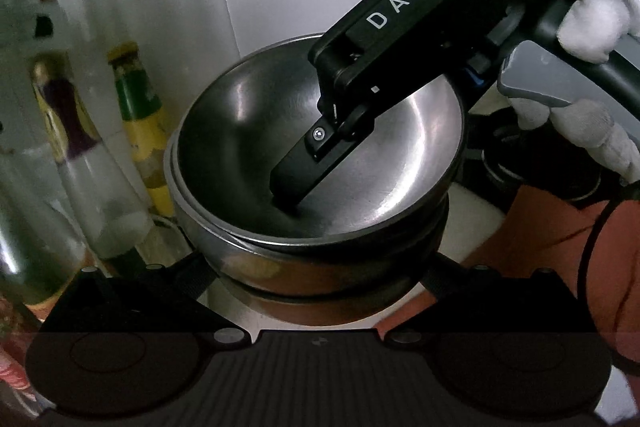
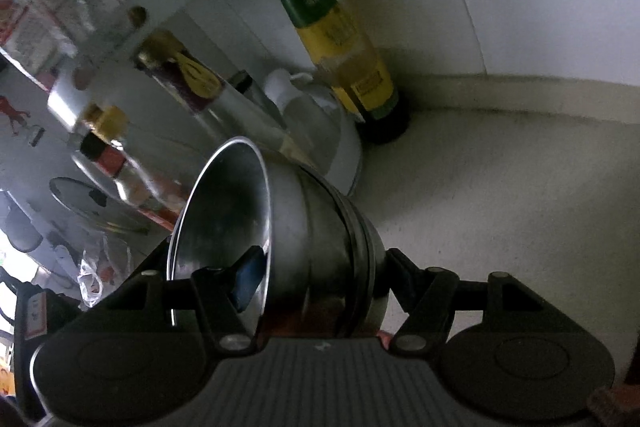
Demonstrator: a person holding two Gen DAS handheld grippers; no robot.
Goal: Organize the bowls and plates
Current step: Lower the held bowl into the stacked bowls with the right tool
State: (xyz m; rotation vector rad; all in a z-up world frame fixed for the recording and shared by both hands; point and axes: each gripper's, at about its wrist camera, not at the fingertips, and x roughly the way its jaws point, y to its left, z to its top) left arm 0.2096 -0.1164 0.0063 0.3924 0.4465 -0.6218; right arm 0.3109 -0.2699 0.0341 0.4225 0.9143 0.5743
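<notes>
The left tool's [image 1: 320, 267] fingertips are hidden behind the stacked steel bowls [image 1: 316, 227], so its grip cannot be read; the bottom of that stack is lost behind the tool body. In the right wrist view the right tool's [image 2: 316, 287] inner finger [image 2: 248, 279] is partly masked by the top bowl's rim [image 2: 224, 223] — its outer finger is not visible. The bottles [image 2: 120, 75] at upper left are smeared by blur, labels unreadable; the gloved hand [image 1: 592, 67] is cut off by the picture's edge.
</notes>
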